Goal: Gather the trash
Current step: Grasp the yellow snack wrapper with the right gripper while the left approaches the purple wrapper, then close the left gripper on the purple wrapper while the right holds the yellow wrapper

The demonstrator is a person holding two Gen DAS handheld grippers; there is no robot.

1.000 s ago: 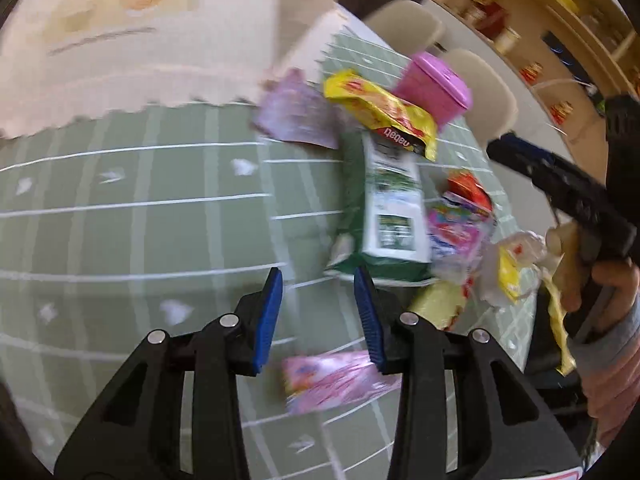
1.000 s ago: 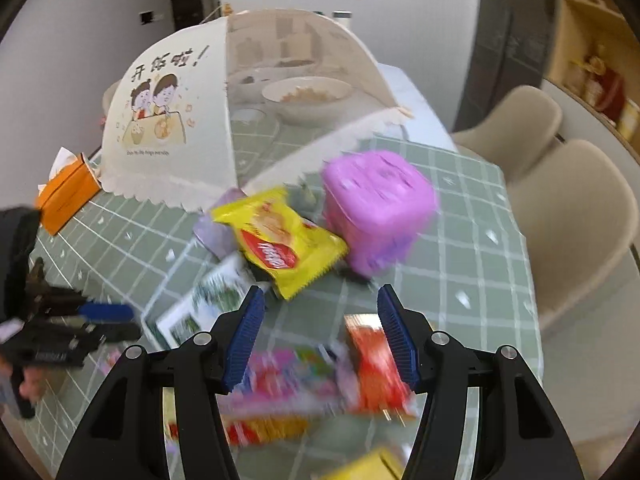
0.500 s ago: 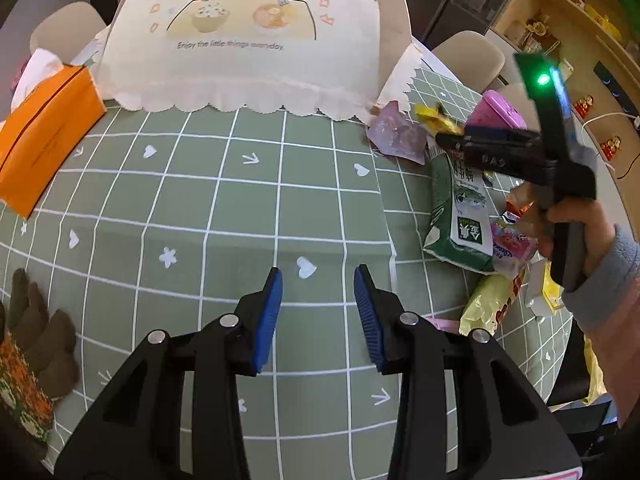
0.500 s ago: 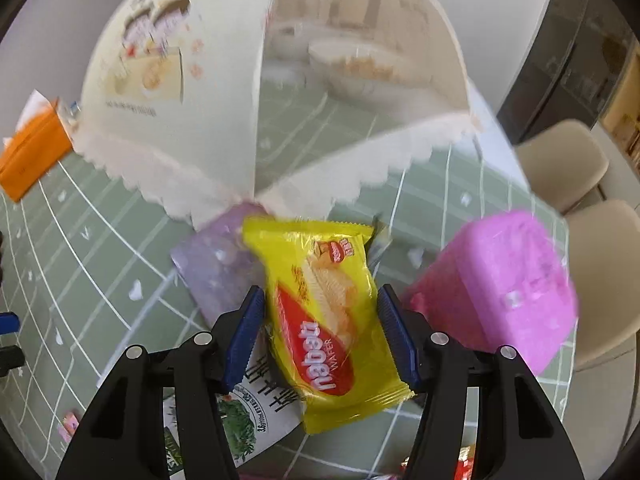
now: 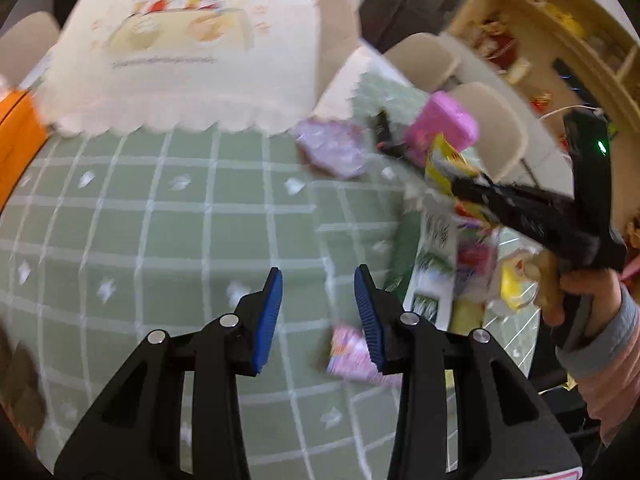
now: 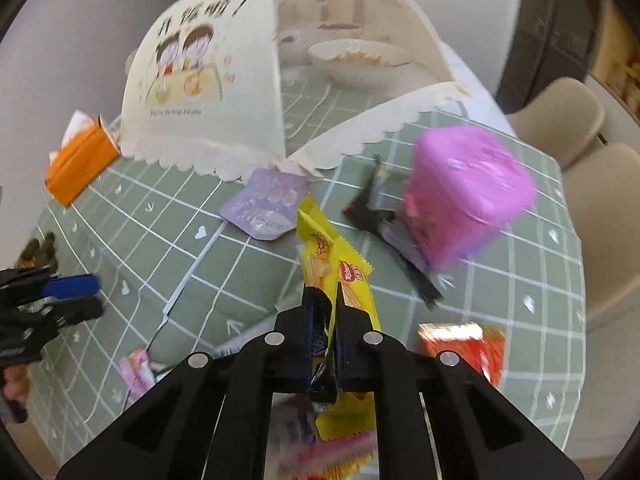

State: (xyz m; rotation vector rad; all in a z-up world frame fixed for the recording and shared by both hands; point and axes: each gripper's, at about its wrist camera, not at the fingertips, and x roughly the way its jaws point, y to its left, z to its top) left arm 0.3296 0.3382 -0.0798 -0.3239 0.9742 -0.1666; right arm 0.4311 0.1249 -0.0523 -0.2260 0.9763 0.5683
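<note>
A round table [image 6: 248, 280] under a green checked cloth filled both views, with a cream mesh food cover [image 6: 200, 80] standing at its far side and an orange tissue box [image 6: 80, 168] beside that. Near the right edge sat a pink bin [image 6: 468, 196], blurred, apparently the place for the rubbish.

Wrappers lay scattered in front of the bin: a lilac pouch [image 6: 266, 204] by the cover's hem, a black wrapper [image 6: 384, 224] touching the bin's base, a red packet [image 6: 460, 344] and a small pink packet [image 5: 352, 352] nearer the person.

The chief change was at the right gripper [image 6: 334, 312]. A second before, its jaws stood wide over the wrappers; now they were closing on the yellow wafer wrapper [image 6: 332, 272], which was pinched between them and stuck up ahead of the tips. From the left camera the wrapper appeared raised off the cloth, in front of the bin.

The left gripper [image 5: 318, 312] had swung across the table and hung about half open over bare cloth, holding nothing, the pink packet just beside its right finger.

One piece looked secured and ready for the bin; the others remained to collect.
</note>
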